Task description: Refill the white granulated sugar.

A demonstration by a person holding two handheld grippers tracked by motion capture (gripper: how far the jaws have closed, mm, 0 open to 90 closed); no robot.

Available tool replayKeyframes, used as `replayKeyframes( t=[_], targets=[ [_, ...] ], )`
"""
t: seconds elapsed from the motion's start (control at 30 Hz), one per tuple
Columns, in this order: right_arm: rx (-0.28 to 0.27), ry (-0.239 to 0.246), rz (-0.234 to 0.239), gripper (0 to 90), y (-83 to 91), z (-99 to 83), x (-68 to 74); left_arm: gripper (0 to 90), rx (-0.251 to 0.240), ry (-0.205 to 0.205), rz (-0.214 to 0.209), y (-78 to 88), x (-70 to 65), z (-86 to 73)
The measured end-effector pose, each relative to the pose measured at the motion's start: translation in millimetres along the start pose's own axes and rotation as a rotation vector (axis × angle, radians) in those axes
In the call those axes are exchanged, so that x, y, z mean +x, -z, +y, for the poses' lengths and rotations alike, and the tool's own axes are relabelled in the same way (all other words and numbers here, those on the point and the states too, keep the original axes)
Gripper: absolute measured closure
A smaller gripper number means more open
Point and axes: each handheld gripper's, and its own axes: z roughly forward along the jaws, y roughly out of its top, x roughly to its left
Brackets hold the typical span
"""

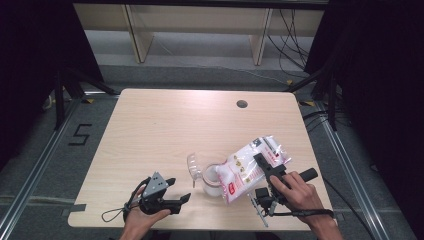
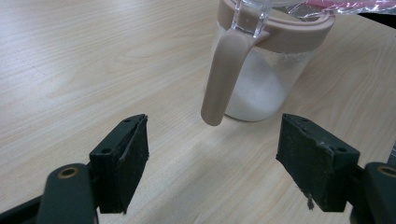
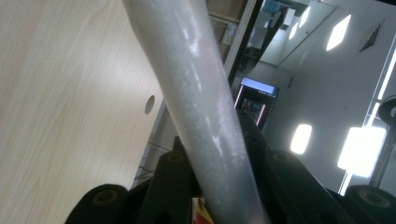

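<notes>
A clear jar point(image 1: 212, 182) with a beige rim stands near the table's front edge, part full of white grains, its lid point(image 1: 194, 166) flipped open to the left. Over its mouth leans a clear plastic bag of white grains point(image 1: 247, 167) with red print, mouth end down. My right gripper point(image 1: 261, 163) is shut on the bag's upper part; the bag point(image 3: 196, 93) runs up between its jaws point(image 3: 217, 163). My left gripper point(image 1: 180, 189) stands open just left of the jar, touching nothing. Ahead of it point(image 2: 212, 158) are the jar point(image 2: 268, 70) and its beige tab point(image 2: 224, 79).
The pale wood table point(image 1: 165, 125) has a round cable hole point(image 1: 242, 104) at the back right. Black frame rails and cables run along the floor on both sides, and wooden furniture legs stand behind the table.
</notes>
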Motion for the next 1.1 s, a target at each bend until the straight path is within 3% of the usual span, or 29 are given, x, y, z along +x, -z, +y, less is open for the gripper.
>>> replayKeyframes(
  t=[0.07,0.53,0.63,0.73,0.8,0.87,0.93,1.07,1.1],
  targets=[
    [0.018,-0.036,0.011,78.6,1.2,-0.9,2.5,24.3,-0.009,0.006,-0.006,-0.6,-0.3,-0.1],
    [0.006,-0.014,0.008,79.4,0.7,-2.6,1.2,24.3,-0.005,0.000,-0.006,-1.0,-0.1,0.1],
    [0.001,-0.066,0.013,79.9,0.8,-3.6,4.1,24.3,-0.004,-0.001,-0.005,-0.6,-0.1,0.0],
    [-0.036,-0.061,0.027,80.2,-1.9,-7.7,4.1,24.3,-0.004,-0.009,-0.006,-0.4,-0.1,0.3],
    [-0.039,-0.120,0.047,80.4,-3.8,-11.4,10.4,24.4,-0.005,-0.003,-0.006,-0.6,-0.3,0.3],
    [-0.059,-0.112,0.044,80.7,-5.8,-14.2,12.9,24.4,-0.004,-0.006,-0.004,-0.5,-0.1,0.3],
    [-0.070,-0.161,0.071,81.0,-7.1,-17.1,17.7,24.4,-0.008,0.001,-0.004,-0.9,0.1,0.1],
    [-0.083,-0.167,0.070,81.4,-9.4,-20.5,19.4,24.4,-0.004,-0.002,-0.004,-0.5,-0.1,0.3],
    [-0.077,-0.209,0.087,81.5,-9.3,-20.9,22.2,24.5,-0.006,0.001,-0.005,-0.7,-0.4,0.2]
  ],
)
